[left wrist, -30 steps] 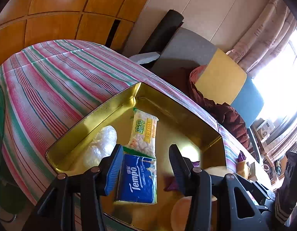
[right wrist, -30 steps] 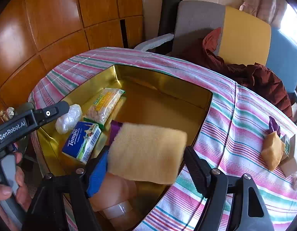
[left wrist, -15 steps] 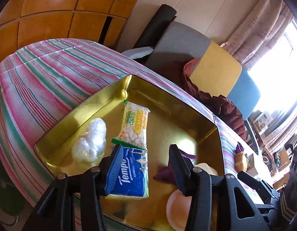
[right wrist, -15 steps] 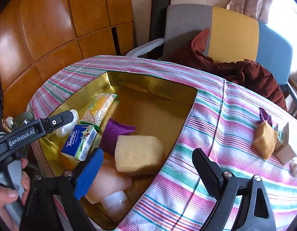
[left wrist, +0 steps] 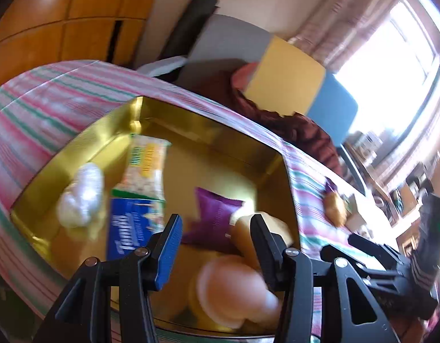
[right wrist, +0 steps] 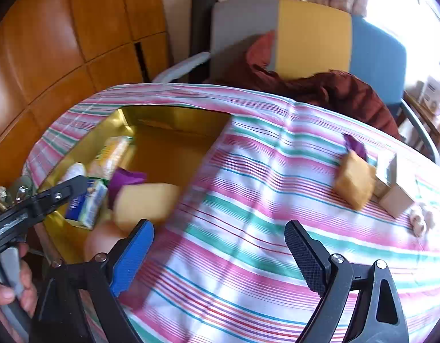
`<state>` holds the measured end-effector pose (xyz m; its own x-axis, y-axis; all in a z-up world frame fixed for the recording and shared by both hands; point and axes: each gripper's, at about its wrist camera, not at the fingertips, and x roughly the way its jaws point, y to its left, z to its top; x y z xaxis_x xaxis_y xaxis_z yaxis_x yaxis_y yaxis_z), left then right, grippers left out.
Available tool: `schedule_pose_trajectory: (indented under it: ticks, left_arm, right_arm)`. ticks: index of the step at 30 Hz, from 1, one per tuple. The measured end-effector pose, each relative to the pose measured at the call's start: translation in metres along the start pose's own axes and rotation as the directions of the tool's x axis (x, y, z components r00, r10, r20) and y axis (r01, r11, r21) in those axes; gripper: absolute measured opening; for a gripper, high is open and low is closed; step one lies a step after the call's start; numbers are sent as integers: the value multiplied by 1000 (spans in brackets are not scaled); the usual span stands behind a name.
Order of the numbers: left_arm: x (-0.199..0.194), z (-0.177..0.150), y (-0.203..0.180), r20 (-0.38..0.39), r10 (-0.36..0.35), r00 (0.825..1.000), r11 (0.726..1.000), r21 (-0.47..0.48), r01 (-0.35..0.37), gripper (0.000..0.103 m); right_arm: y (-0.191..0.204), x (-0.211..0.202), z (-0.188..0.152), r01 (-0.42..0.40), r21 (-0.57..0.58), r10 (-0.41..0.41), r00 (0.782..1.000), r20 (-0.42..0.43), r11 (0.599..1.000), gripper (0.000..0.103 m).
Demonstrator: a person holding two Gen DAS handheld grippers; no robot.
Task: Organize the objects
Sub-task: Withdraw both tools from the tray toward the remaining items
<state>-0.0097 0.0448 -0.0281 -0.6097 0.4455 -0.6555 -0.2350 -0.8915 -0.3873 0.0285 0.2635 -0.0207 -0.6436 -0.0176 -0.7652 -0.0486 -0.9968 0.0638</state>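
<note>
A gold tin tray (right wrist: pixel 174 120) is seen at the left of the right-wrist frame, holding a yellow sponge (right wrist: pixel 145 205), purple packet (right wrist: pixel 125 178), blue Tempo tissue pack (right wrist: pixel 87 204), snack bag (right wrist: pixel 111 154) and clear wrap bundle (left wrist: pixel 81 200). Another yellow sponge (right wrist: pixel 355 183) and small boxes (right wrist: pixel 394 181) are seen at right.

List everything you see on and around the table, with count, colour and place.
tin tray: 1, gold, table's left
sponges: 2, yellow, one in tray, one on cloth
Tempo tissue pack: 1, blue, tray
snack packet: 1, yellow-green, tray
plastic bag: 1, clear, tray
purple pouch: 1, tray
small boxes: 2, beige, table's right
tablecloth: 1, striped
left gripper: open
right gripper: open
</note>
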Motion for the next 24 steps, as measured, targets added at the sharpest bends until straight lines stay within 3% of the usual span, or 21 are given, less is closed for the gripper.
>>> schedule_pose_trajectory:
  ticks: [10, 18, 24]
  left_arm:
    - [-4, -25, -62, -31, -114, 993, 972, 203, 118, 50]
    - [-5, -49, -109, -103, -183, 978, 927, 313, 207, 50]
    - [-2, -61, -125, -150, -182, 972, 910, 348, 225, 50]
  right_arm:
    - [-75, -1, -33, 106, 112, -97, 992, -83, 988, 94]
    - [-154, -6, -51, 195, 234, -173, 978, -113, 952, 94]
    - [-217, -10, -44, 325, 280, -306, 946, -111, 903, 88]
